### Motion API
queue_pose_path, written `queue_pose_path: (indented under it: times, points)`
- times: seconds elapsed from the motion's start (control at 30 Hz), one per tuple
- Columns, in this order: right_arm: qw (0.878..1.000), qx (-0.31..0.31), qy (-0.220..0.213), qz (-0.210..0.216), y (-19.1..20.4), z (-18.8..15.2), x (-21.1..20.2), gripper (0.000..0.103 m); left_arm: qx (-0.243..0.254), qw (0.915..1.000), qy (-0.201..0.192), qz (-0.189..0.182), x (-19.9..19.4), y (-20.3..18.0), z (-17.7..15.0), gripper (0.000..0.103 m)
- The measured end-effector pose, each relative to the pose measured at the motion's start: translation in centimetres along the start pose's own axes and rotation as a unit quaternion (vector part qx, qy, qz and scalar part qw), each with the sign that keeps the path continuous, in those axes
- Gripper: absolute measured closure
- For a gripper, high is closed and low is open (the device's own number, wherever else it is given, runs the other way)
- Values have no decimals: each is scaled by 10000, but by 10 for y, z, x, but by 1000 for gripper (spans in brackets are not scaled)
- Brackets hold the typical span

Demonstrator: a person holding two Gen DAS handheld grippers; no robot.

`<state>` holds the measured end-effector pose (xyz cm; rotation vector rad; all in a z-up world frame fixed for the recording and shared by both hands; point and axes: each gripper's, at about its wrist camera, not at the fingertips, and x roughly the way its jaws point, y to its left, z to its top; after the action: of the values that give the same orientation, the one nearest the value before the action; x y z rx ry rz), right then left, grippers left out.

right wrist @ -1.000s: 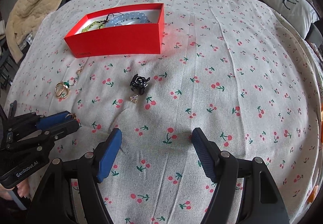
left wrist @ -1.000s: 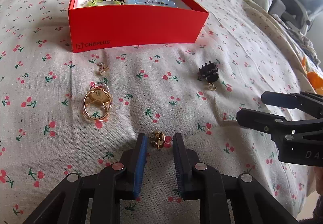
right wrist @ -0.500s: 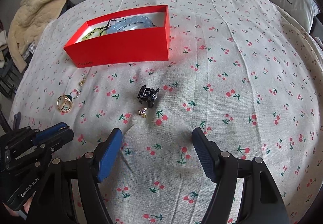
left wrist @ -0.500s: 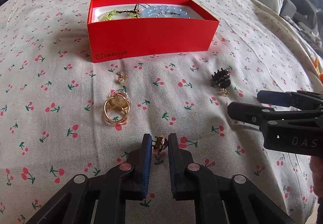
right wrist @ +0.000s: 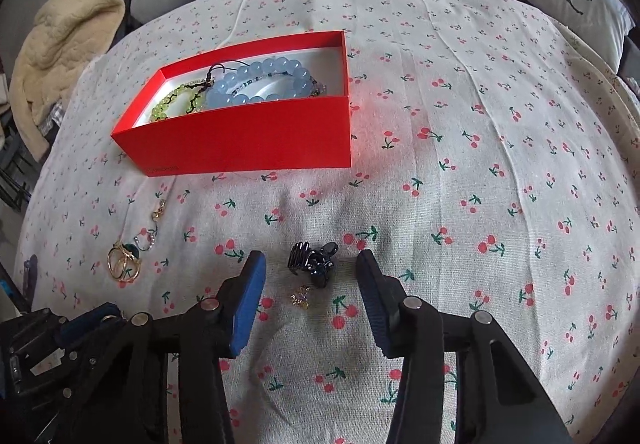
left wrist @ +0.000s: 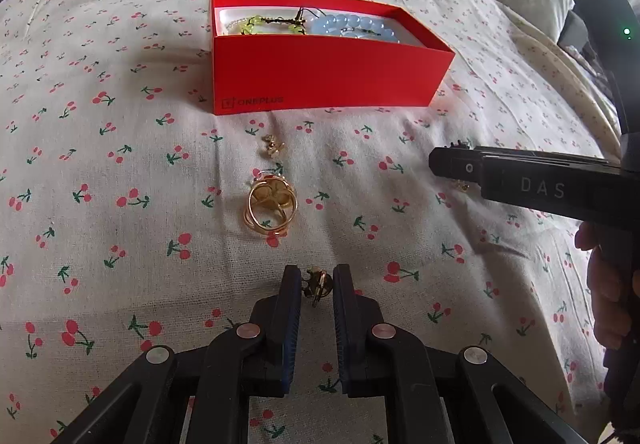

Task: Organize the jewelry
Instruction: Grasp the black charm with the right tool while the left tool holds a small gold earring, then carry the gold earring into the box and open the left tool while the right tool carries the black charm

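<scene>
On the cherry-print bedspread [right wrist: 480, 84] both hands are mid-pickup, gathering loose pieces for the red OnePlus box [left wrist: 320, 76] that lies further up the bed. The left gripper [left wrist: 317, 284] is closed down to a narrow gap around a small gold earring [left wrist: 318, 284]; its blue pads sit just beside the piece on either side, and I judge it pinched, though whether it is lifted clear of the cloth I cannot tell. The right gripper [right wrist: 310, 280] is spread wide and low over the bed, its two fingers either side of a black claw hair clip [right wrist: 314, 262], with a tiny gold stud [right wrist: 301, 297] lying just nearer to it than the clip; it has hold of nothing.

The step in hand looks like the grasp itself: the left needs to carry its earring up and over the near wall of the box and let go inside, while the right needs to close squarely on the clip without sweeping the stud aside.

The earring is small, gold and glinting, with a dark part to it, awkward and easy to drop from flat pads. Beyond it lie a gold ring cluster [left wrist: 271, 210] and another small gold earring [left wrist: 272, 146], near the box's front wall. Inside the box are already a pale blue bead bracelet [right wrist: 264, 82] and a yellow-green bead bracelet [right wrist: 172, 104] with dark cord, so the sorting seems partly done.
</scene>
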<state>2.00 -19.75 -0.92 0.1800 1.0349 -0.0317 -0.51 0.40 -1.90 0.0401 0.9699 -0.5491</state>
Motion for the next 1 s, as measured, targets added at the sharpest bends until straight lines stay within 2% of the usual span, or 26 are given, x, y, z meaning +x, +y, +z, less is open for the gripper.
queue_pose_path:
  times: [0.07, 0.33, 0.6, 1.0]
  points:
    - [10000, -11, -10, -62, 0, 1, 1, 64, -11, 10000, -3, -23, 0, 1, 0, 93]
    - [9999, 2, -61, -117, -4, 3, 2, 74, -1, 10000, 34, -8, 1, 0, -1, 93]
    - [9997, -60, -134, -215, -6, 1, -5, 74, 1, 10000, 64, 18, 4, -4, -1, 93]
    - [9993, 44, -348, -112, -17, -3, -38, 74, -79, 10000, -14, 52, 0, -9, 3, 93]
